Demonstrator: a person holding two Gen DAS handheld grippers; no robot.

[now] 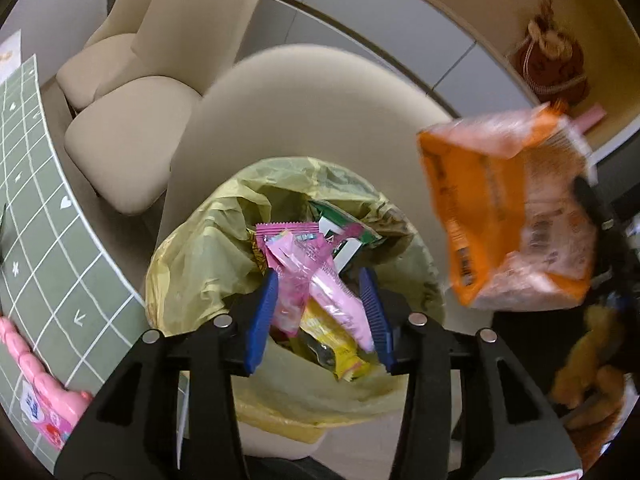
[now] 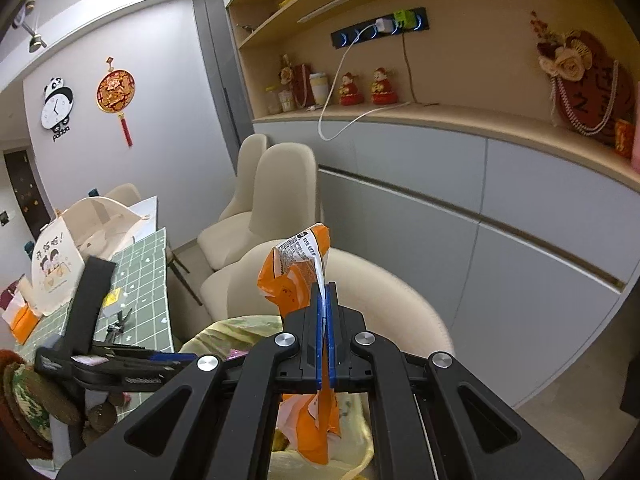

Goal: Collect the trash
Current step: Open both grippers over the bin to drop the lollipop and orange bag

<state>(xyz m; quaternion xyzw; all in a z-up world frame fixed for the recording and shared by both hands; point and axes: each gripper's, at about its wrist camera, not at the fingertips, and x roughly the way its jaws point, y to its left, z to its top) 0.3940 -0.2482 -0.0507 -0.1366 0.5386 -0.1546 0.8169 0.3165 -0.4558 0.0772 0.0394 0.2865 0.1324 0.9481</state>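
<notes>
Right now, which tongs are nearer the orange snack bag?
Right. The right tongs are shut on the orange snack bag; the left tongs hang open over the yellow-lined bin, apart from the bag.

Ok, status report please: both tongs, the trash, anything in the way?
Left tongs open, empty, over yellow-lined bin. Right tongs shut on orange snack bag, beside bin. Pink wrappers already inside. Bin mouth unobstructed.
</notes>
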